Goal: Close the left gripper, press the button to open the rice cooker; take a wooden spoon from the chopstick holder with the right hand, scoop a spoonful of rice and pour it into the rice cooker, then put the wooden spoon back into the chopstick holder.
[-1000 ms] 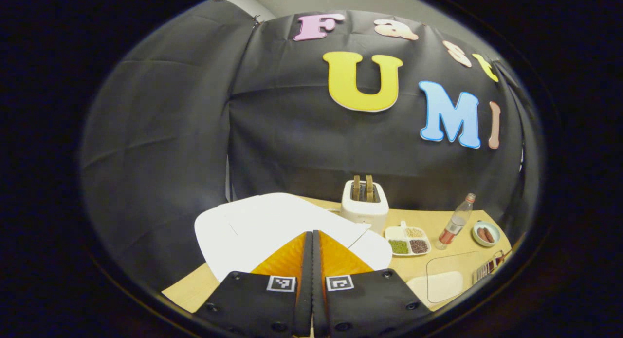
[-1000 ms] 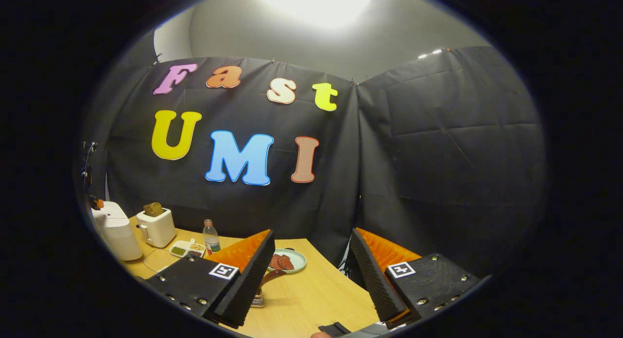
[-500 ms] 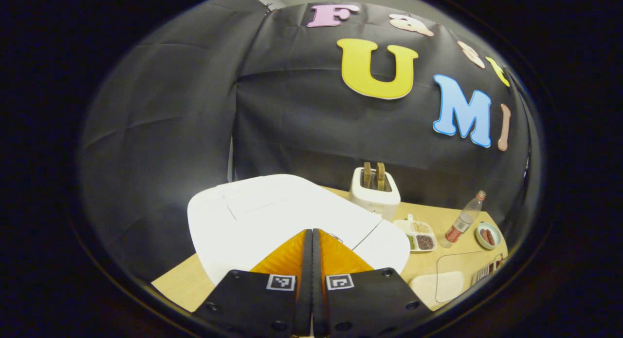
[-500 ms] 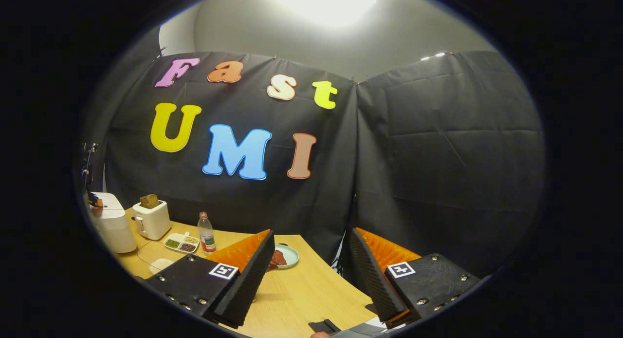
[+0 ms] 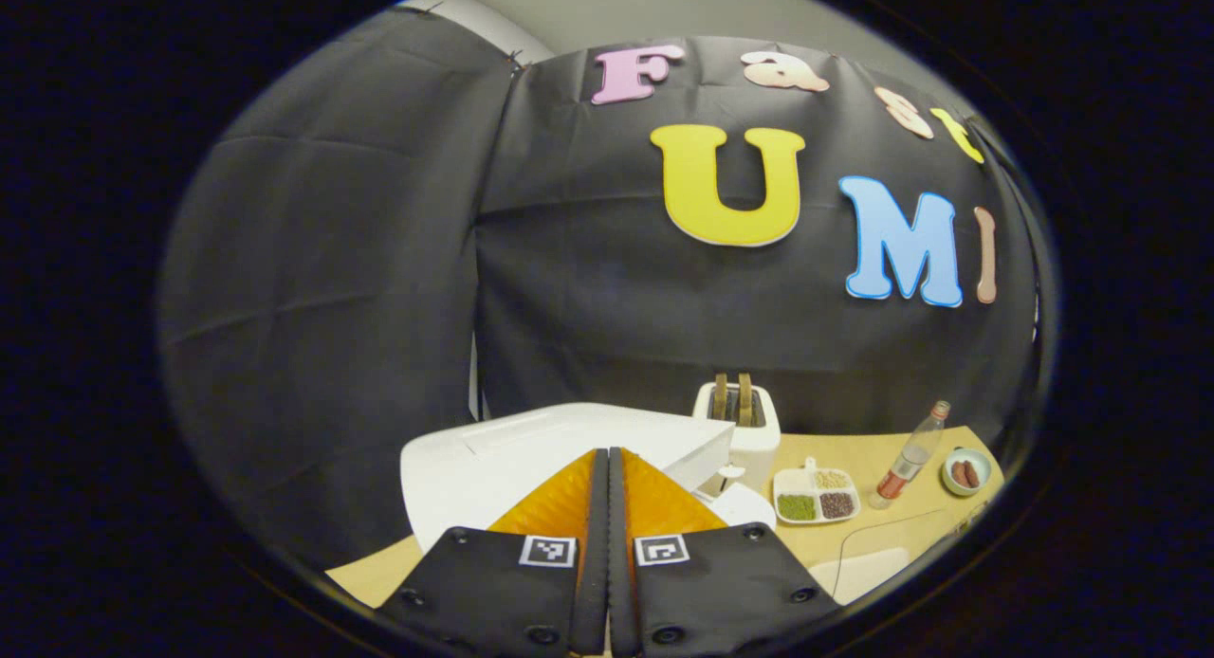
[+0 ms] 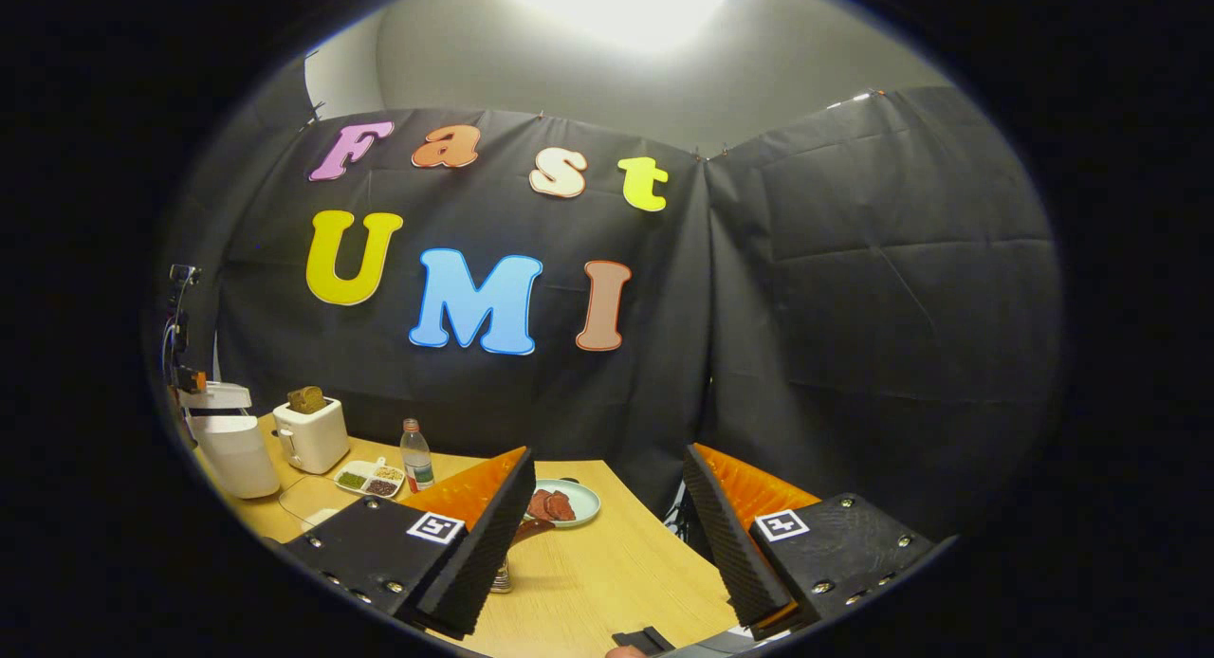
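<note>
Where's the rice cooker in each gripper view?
Left gripper view: rice cooker low centre, lid lifted, just beyond the closed left gripper.
Right gripper view: far left edge, small, lid lifted.
Shared landmark: toaster, beside the cooker in both.

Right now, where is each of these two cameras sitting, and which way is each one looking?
Left gripper view: rides on the left hand-held gripper, whose fingers are pressed together; it looks over the white rice cooker, lid lifted, toward the booth wall.
Right gripper view: rides on the right hand-held gripper, fingers spread apart; it looks across the wooden table at the wall corner.
Shared: the rice cooker, toaster, divided grain tray, bottle and plate.
</note>
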Demonstrator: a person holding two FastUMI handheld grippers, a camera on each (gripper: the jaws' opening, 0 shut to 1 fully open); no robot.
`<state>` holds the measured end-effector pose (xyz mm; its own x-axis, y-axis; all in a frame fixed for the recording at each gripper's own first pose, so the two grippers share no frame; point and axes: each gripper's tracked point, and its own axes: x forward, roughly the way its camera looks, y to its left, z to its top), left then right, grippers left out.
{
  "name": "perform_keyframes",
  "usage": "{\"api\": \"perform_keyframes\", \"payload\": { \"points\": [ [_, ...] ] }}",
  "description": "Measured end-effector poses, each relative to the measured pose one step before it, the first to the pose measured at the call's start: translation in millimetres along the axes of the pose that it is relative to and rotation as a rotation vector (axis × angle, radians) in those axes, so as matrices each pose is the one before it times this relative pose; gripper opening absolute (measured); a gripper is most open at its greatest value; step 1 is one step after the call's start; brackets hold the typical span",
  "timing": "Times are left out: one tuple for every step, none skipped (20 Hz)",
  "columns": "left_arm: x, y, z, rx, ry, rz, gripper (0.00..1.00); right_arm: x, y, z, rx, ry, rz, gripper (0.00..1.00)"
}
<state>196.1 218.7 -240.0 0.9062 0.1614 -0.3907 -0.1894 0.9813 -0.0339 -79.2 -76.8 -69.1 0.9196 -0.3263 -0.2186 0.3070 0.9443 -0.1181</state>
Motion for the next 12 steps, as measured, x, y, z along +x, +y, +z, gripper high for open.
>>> {"api": "perform_keyframes", "payload": {
  "points": [
    [-6.02, 0.26, 16.51, 0.00768, -0.03482, 0.00805, 0.09, 3.96, 1.32, -0.37, 0.00997, 0.00169, 0.01506, 0.95],
    [-9.89, -4.22, 12.98, -0.00983, -0.02643, -0.00502, 0.09, 5.41, 1.59, -0.12, 0.00901, -0.00173, 0.01671, 0.95],
    [-7.94, -4.56, 11.84, -0.01213, -0.02042, -0.00318, 0.09, 4.35, -0.08, 0.64, 0.0069, -0.00469, 0.01173, 0.95],
    [-8.97, -1.69, 13.7, -0.01304, -0.02802, 0.00036, 0.09, 5.36, 1.22, 0.44, 0.00924, -0.00387, 0.01481, 0.95],
    [-11.19, -2.41, 13.59, -0.00968, -0.02608, 0.0004, 0.09, 4.55, 2.01, -0.89, 0.01238, -0.00222, 0.01805, 0.95],
    [-9.0, -4.0, 8.91, -0.01013, -0.02293, -0.00253, 0.09, 5.49, 1.42, -0.63, 0.0135, -0.00084, 0.01603, 0.95],
    [-13.15, -5.59, 9.76, -0.00911, -0.0195, -0.00529, 0.14, 5.76, 1.74, -1.06, 0.01228, -0.00003, 0.01658, 0.95],
    [-12.24, -7.35, 6.7, -0.00383, -0.02078, -0.01073, 0.31, 5.99, 0.95, -2.69, 0.01081, 0.0019, 0.01442, 0.95],
    [-14.9, -5.66, 9.25, 0.00535, -0.0184, 0.00313, 0.48, 5.82, 0.43, -3.52, 0.0112, 0.00376, 0.01351, 0.95],
    [-7.15, -5.01, 7.48, 0.00507, -0.0188, -0.00102, 0.65, 5.98, 0.73, -2.83, 0.01287, 0.00393, 0.01376, 0.95],
    [-13.18, -8.86, 7.92, 0.00298, -0.01455, -0.01291, 0.81, 5.33, 0.59, -4.34, 0.0129, 0.00544, 0.01223, 0.95],
    [-12.31, -8.66, 6.16, 0.00472, -0.01304, -0.01126, 0.98, 5.73, 0.53, -4.53, 0.01211, 0.00822, 0.01158, 0.95]
  ]
}}
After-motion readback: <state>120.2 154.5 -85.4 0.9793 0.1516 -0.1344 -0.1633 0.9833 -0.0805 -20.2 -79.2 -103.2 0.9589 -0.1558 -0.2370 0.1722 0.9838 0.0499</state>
